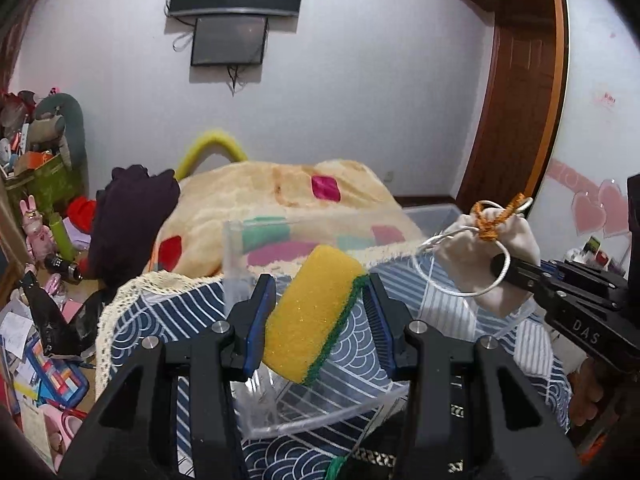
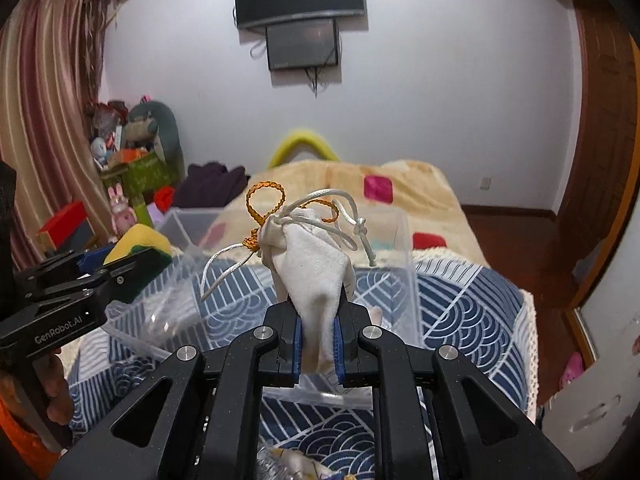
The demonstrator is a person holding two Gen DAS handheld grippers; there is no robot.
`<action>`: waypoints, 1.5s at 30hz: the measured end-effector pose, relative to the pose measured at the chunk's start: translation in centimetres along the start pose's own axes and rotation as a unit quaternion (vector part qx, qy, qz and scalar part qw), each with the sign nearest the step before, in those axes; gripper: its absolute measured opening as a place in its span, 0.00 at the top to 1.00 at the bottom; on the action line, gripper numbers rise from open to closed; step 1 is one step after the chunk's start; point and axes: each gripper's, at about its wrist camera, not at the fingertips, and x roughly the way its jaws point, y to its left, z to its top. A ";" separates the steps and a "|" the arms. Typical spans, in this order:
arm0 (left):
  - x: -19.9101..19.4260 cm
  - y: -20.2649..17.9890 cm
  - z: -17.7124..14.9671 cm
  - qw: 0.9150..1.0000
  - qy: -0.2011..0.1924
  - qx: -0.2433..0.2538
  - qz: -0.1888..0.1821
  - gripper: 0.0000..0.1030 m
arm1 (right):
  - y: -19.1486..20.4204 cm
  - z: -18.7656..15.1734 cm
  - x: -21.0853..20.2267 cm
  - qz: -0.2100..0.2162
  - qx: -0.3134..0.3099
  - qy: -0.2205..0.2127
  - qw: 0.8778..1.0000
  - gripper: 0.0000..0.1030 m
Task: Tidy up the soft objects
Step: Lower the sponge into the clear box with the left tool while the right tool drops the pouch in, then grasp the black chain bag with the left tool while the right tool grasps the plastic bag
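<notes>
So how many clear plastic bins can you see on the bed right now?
2. One clear bin sits on the blue patterned cloth directly below both grippers; a second clear bin lies behind it on the blanket. Others may be hidden.

The table's blue wave-patterned cloth with its lace edge carries two clear bins side by side, one nearer the left, the other just right of it, the blanketed bed beyond both.

porous foam sponge, soft cloth pouch, clear plastic bin
</notes>
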 end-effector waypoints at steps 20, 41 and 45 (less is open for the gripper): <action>1.2 -0.9 -0.8 1.000 0.013 0.017 0.003 0.27 | -0.2 -1.1 -0.1 -0.005 -0.036 0.035 0.999 0.45; -4.1 -1.8 -6.1 0.999 0.022 -0.001 -0.026 0.00 | -1.8 -6.3 -4.9 -0.006 -0.014 0.019 1.000 0.22; -3.0 -2.7 -7.7 0.999 0.045 0.013 -0.028 0.00 | -2.1 -7.9 -4.5 0.018 0.003 0.037 0.999 0.22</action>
